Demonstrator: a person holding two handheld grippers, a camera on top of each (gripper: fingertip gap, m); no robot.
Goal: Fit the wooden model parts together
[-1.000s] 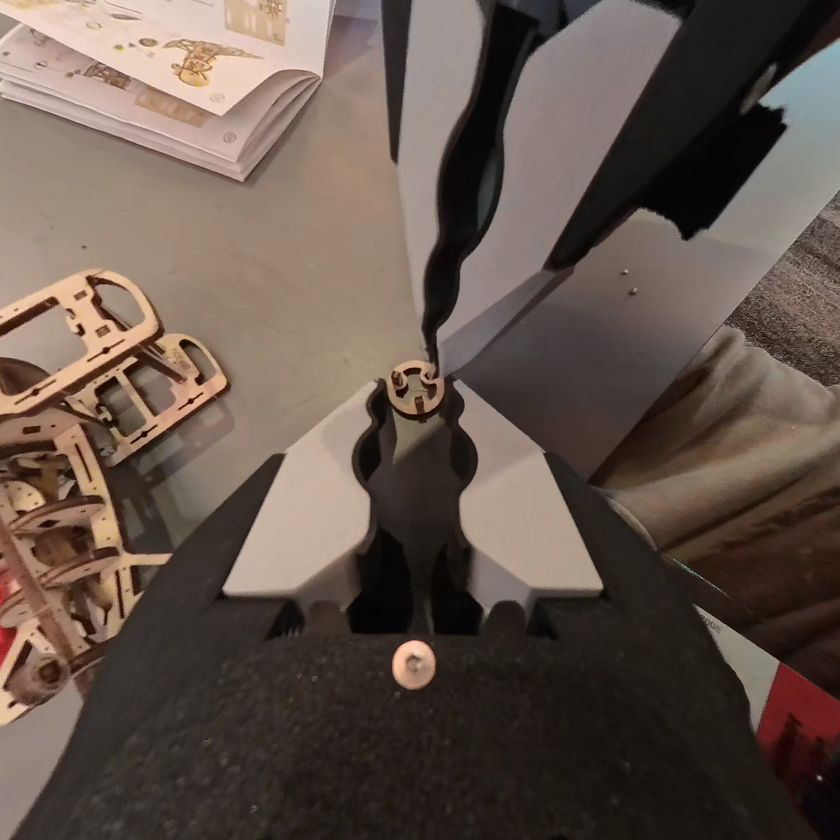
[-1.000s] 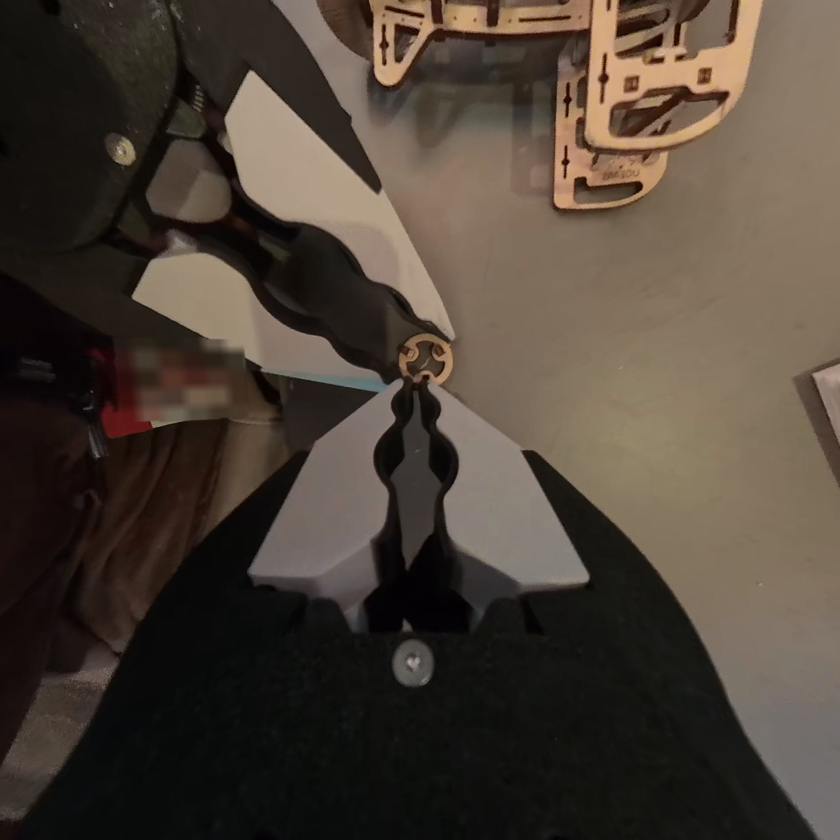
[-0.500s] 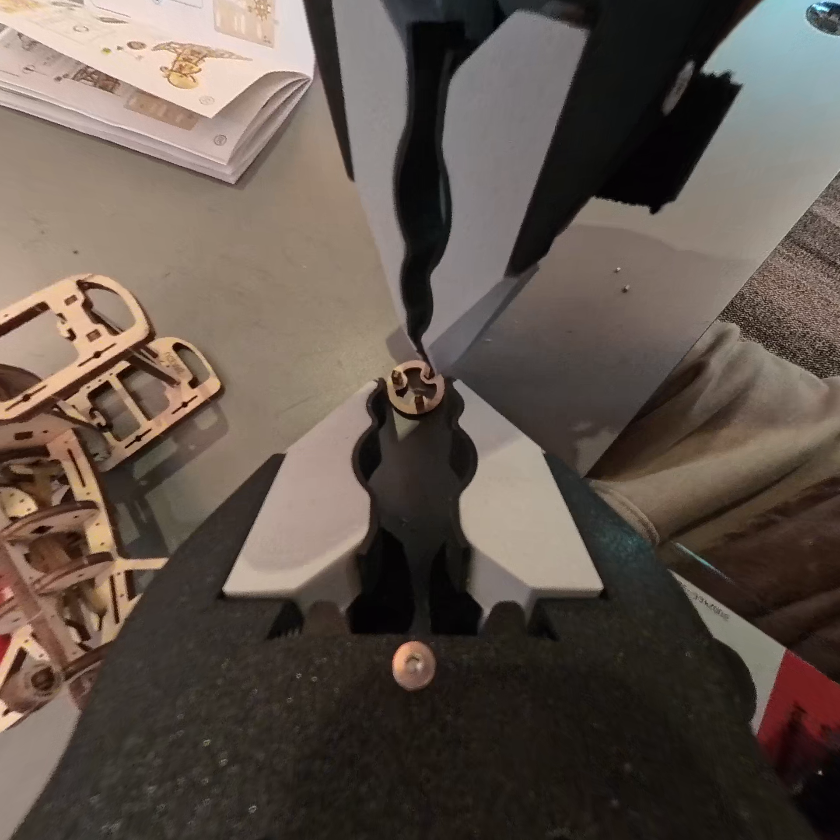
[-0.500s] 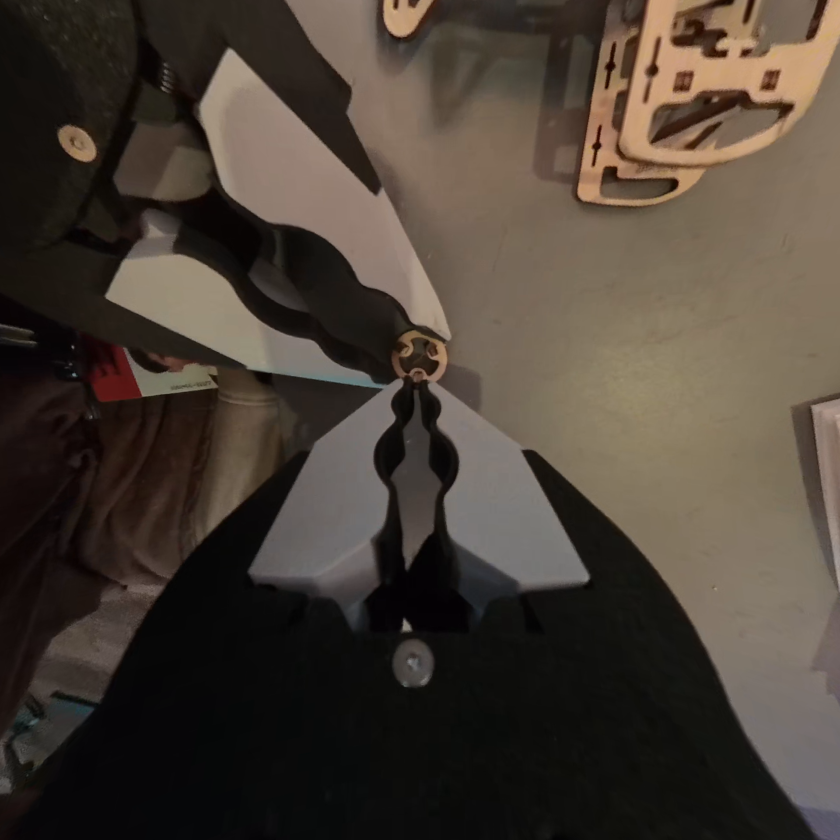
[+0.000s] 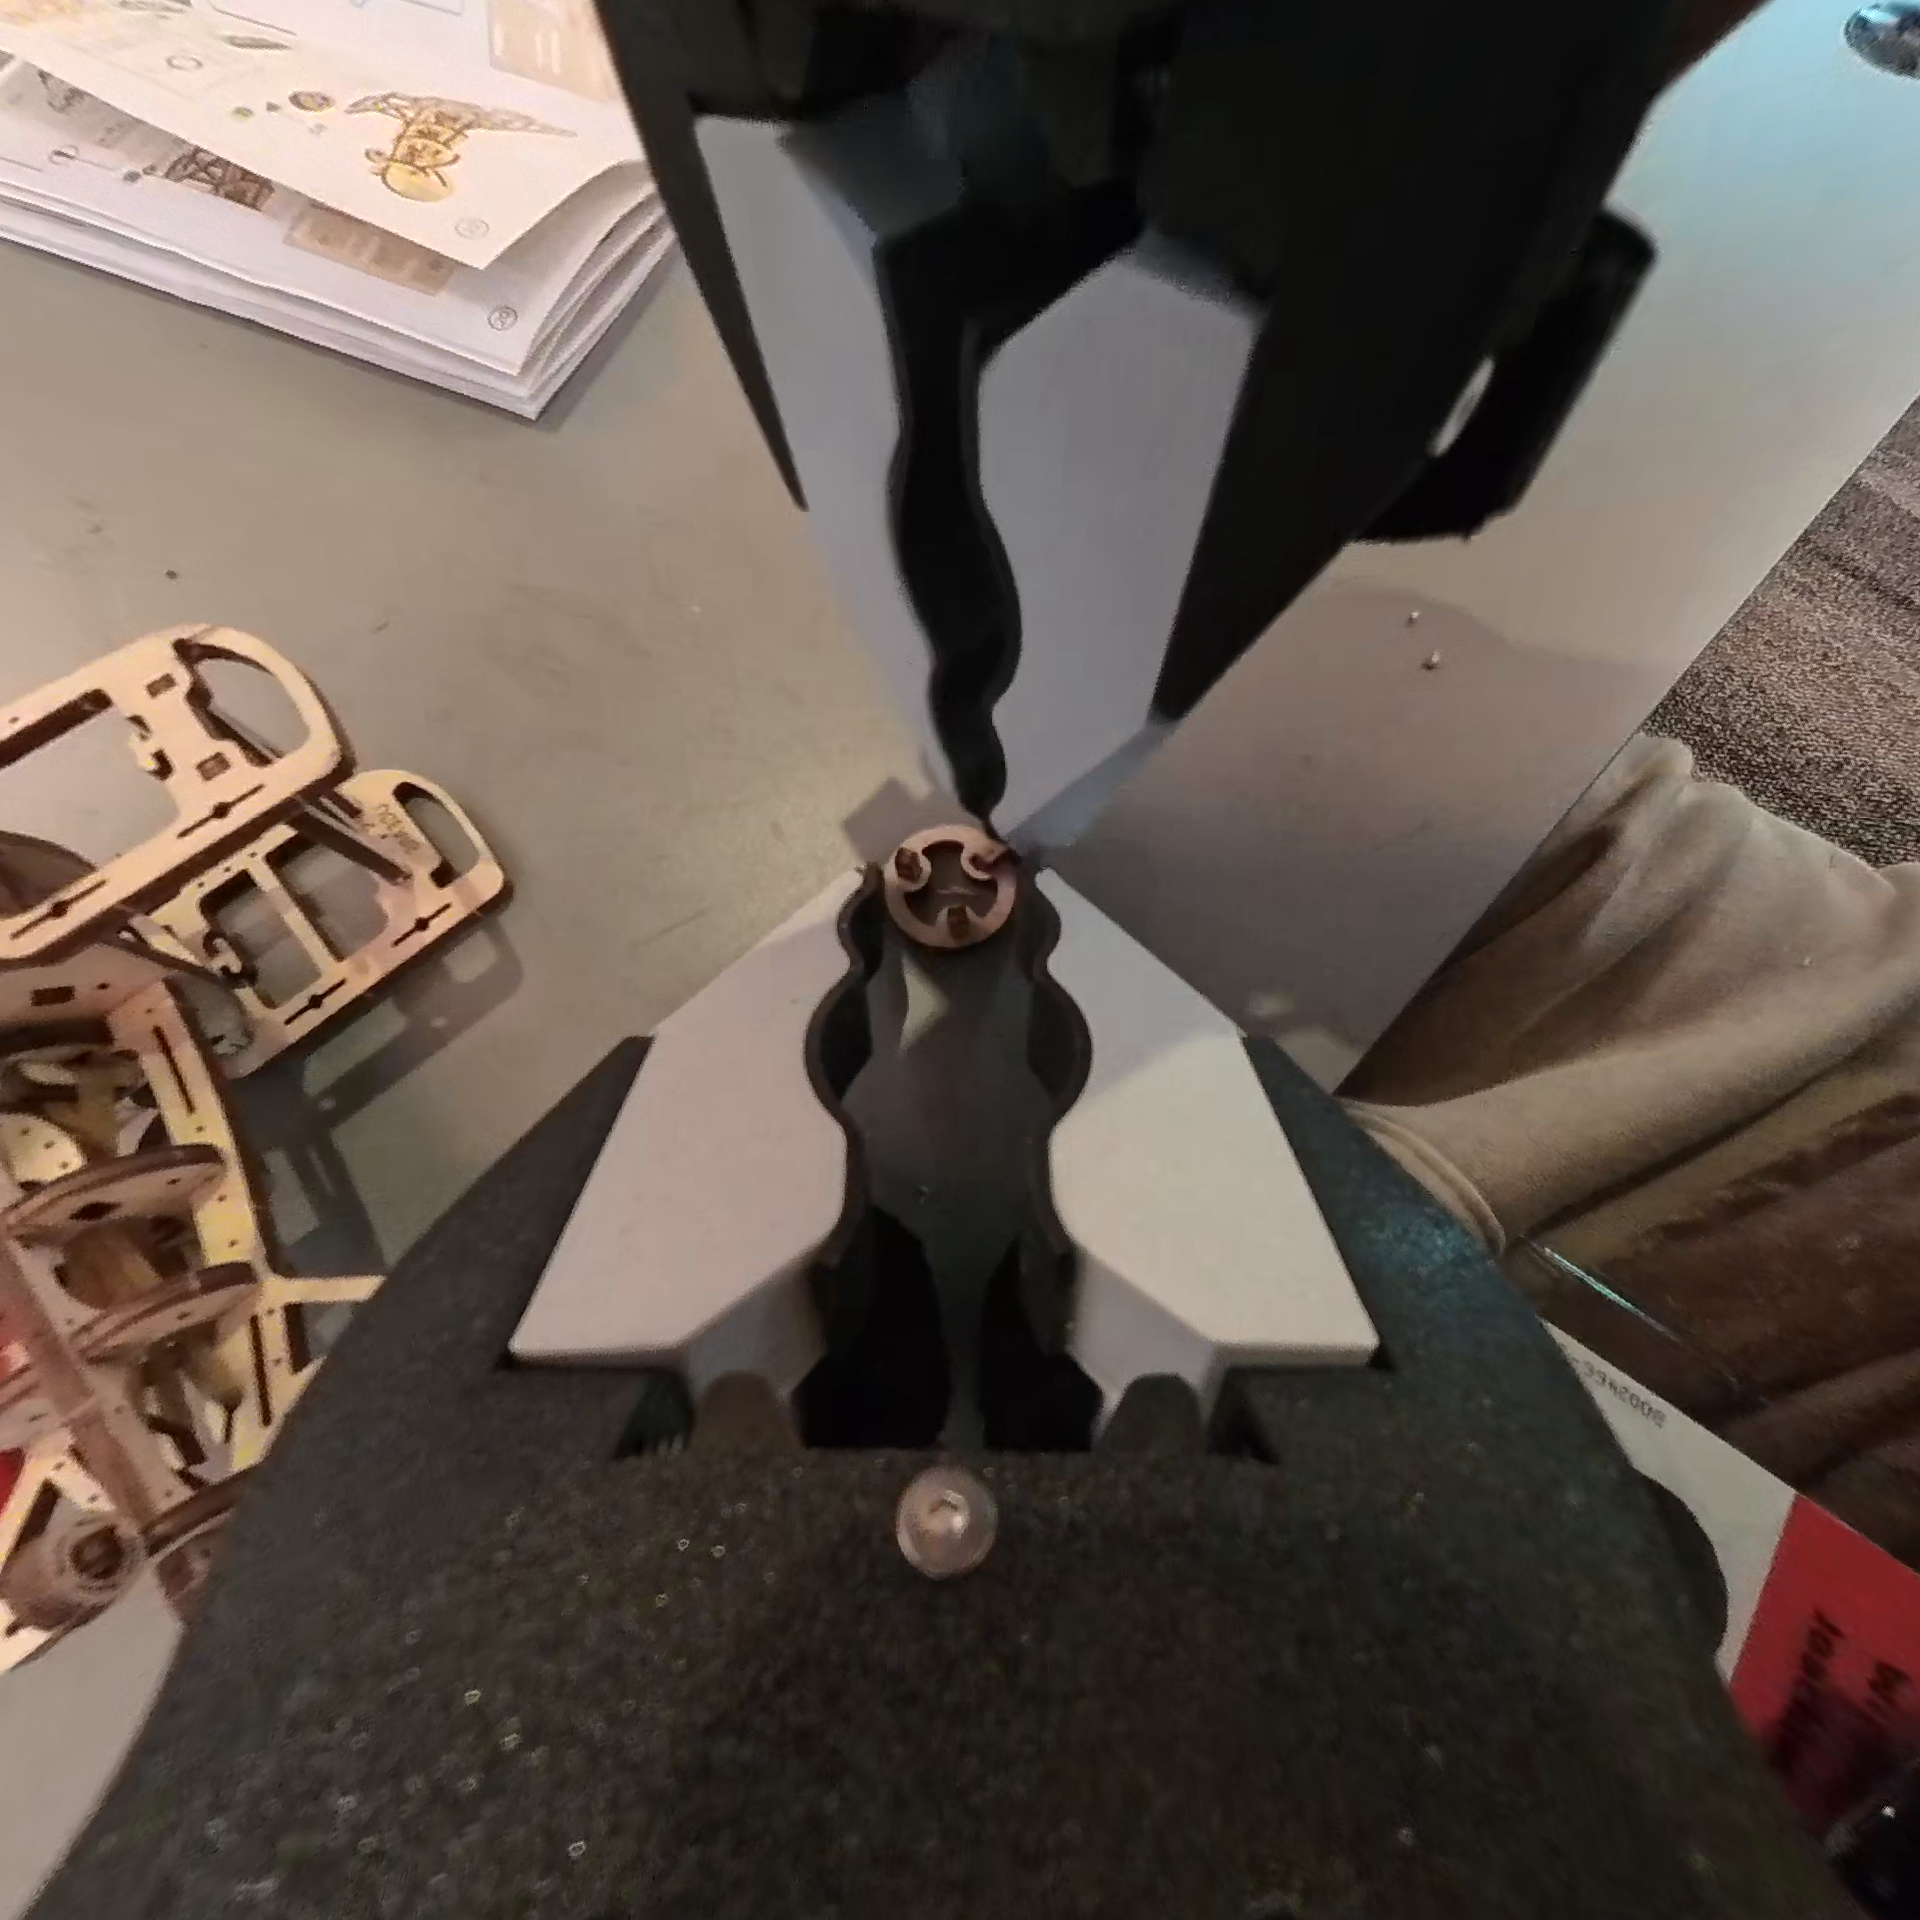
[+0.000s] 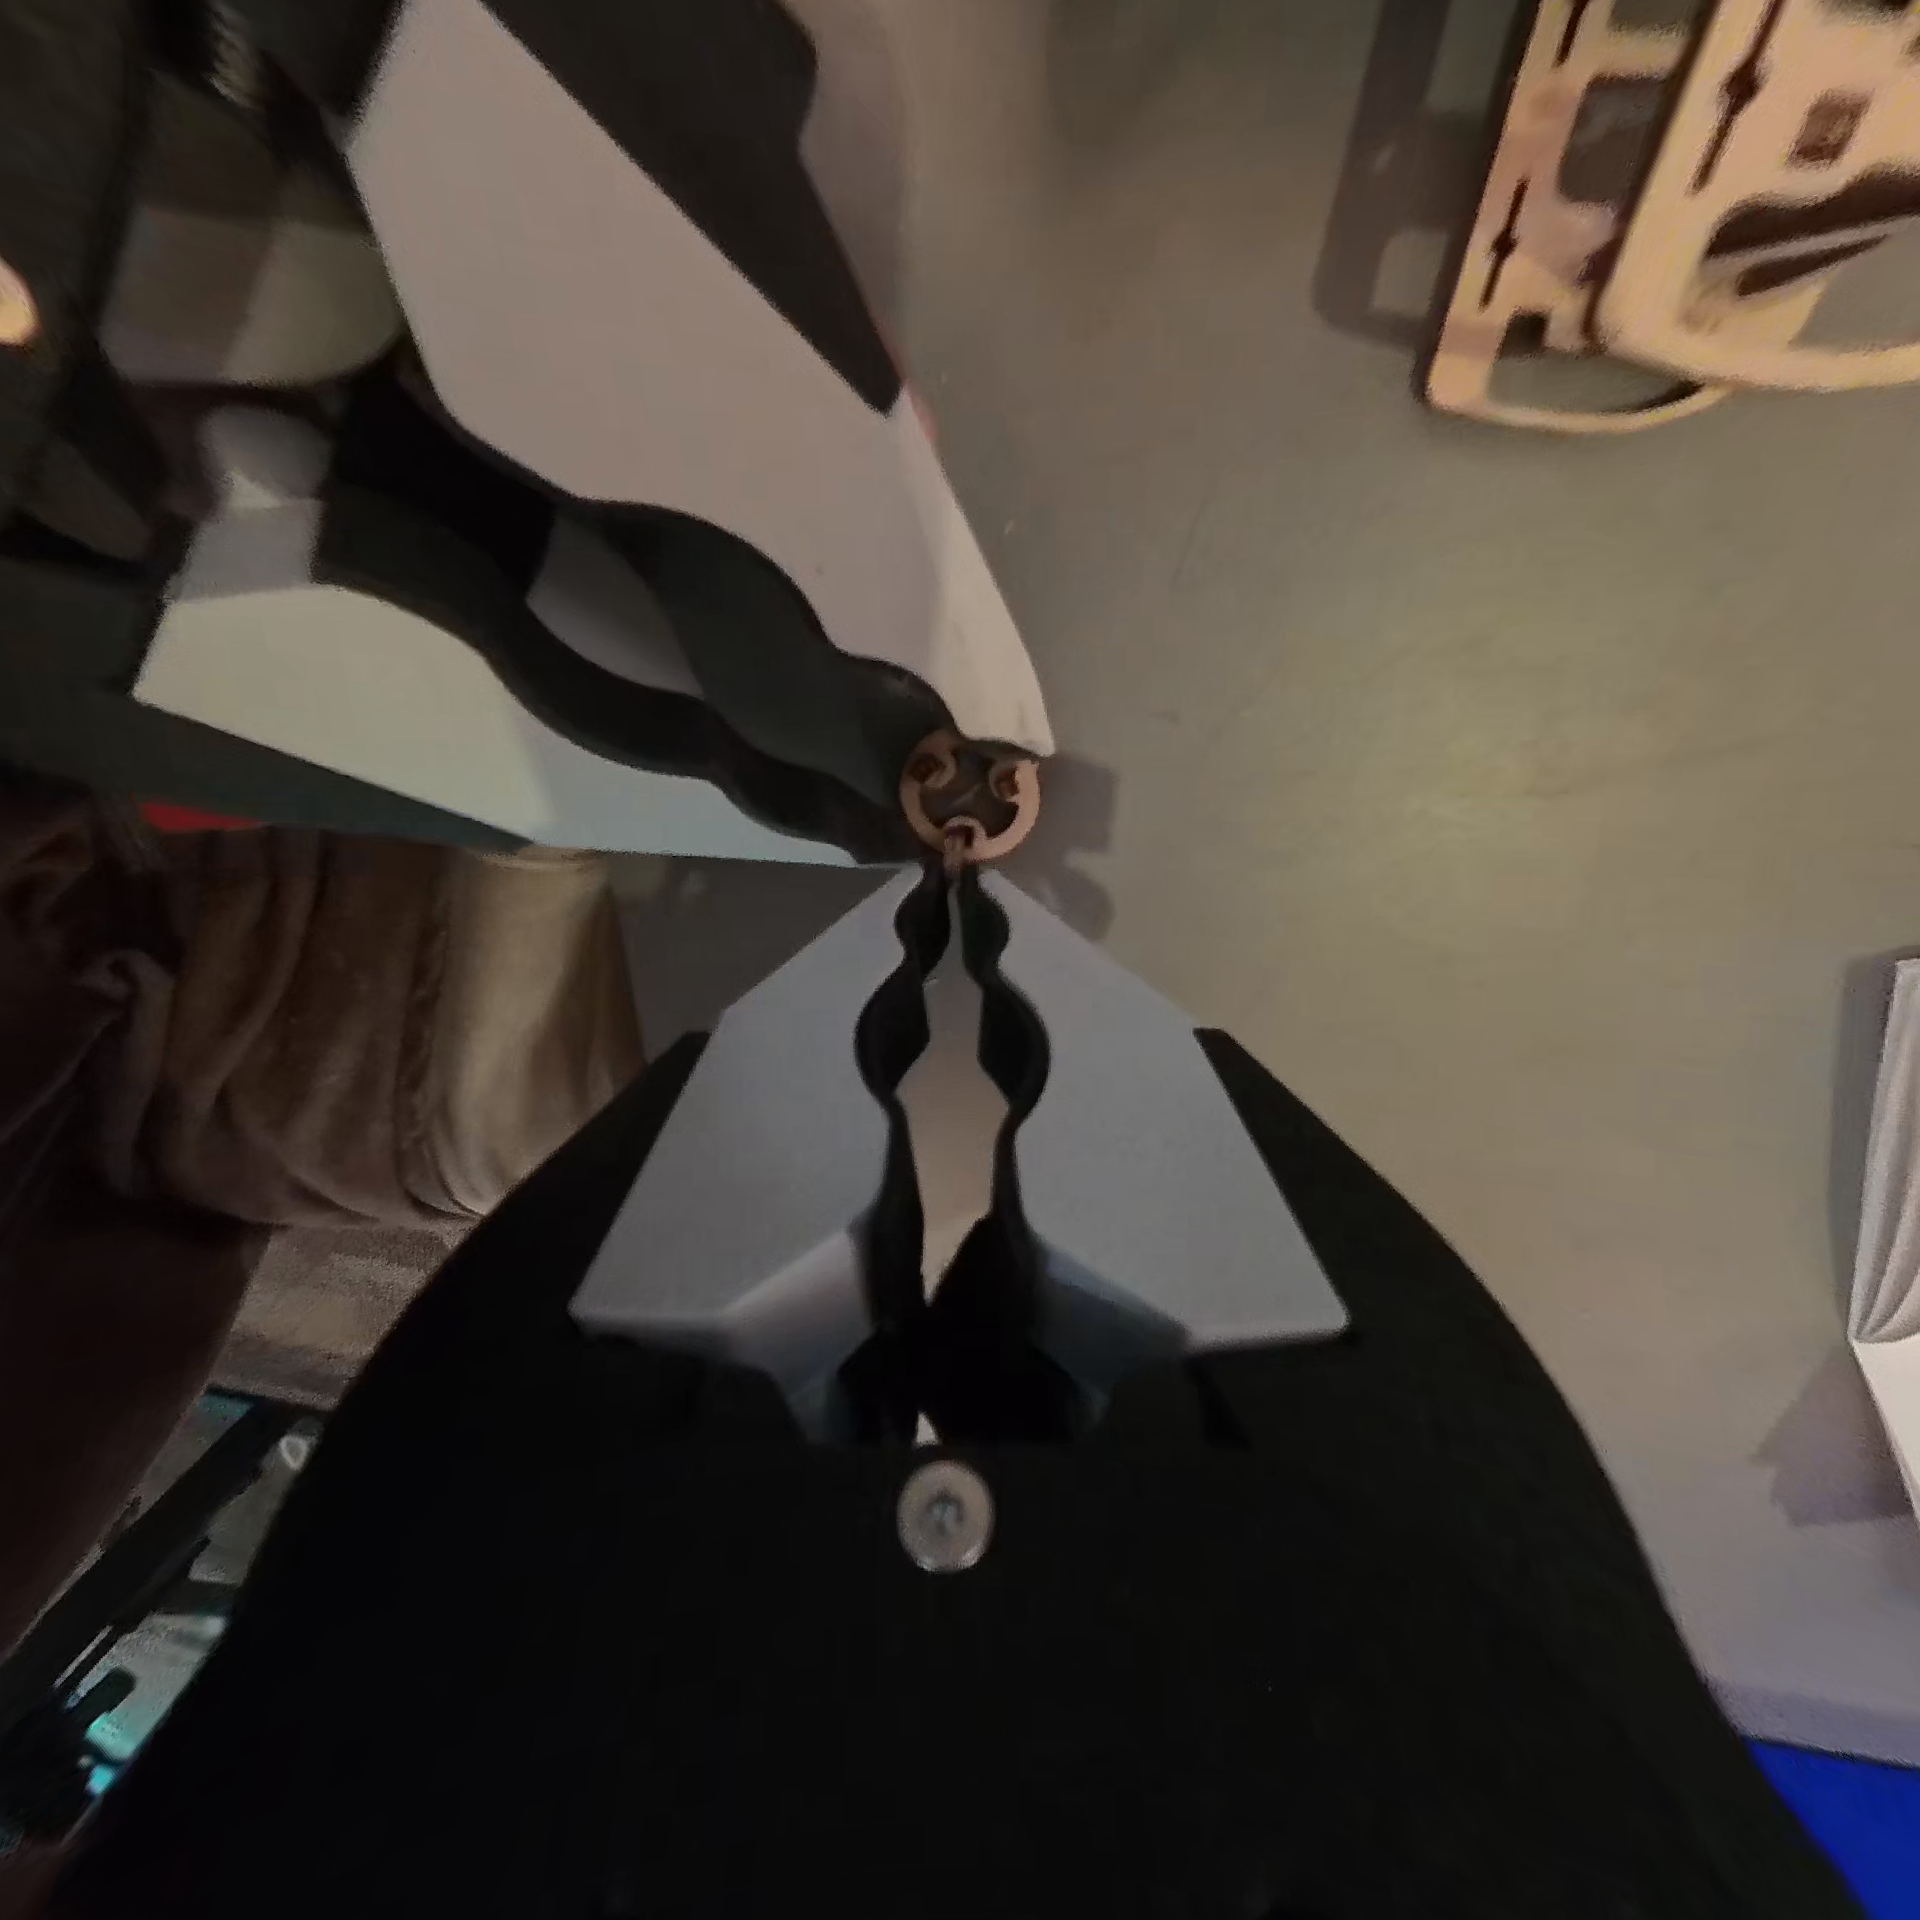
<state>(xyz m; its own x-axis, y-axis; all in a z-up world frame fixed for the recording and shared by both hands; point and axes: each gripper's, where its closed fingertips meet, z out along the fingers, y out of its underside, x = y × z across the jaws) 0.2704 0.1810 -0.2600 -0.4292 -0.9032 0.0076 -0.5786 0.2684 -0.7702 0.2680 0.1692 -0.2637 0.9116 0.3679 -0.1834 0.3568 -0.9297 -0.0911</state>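
Observation:
My left gripper (image 5: 952,914) is shut on a small wooden ring (image 5: 954,896) with a cross-shaped cut-out and holds it above the grey table (image 5: 520,623). My right gripper (image 6: 958,878) is shut on a tiny wooden peg (image 6: 958,840) whose tip sits at a notch in the ring's rim (image 6: 971,795). In the left wrist view the right gripper (image 5: 982,821) comes down from above and meets the ring's upper right edge. In the right wrist view the left gripper (image 6: 914,800) reaches in from the upper left.
A part-built wooden model (image 5: 114,1247) and flat wooden frame pieces (image 5: 260,831) lie at the left; the frames also show in the right wrist view (image 6: 1683,208). An open instruction booklet (image 5: 343,187) lies at the back. A beige sleeve (image 5: 1662,987) is beyond the table edge. The tips of both grippers are at nearly the same place.
The right gripper has swung more upright over the ring and closed in on it. Both grippers stay shut. The right view has shifted towards the frame pieces and is blurred.

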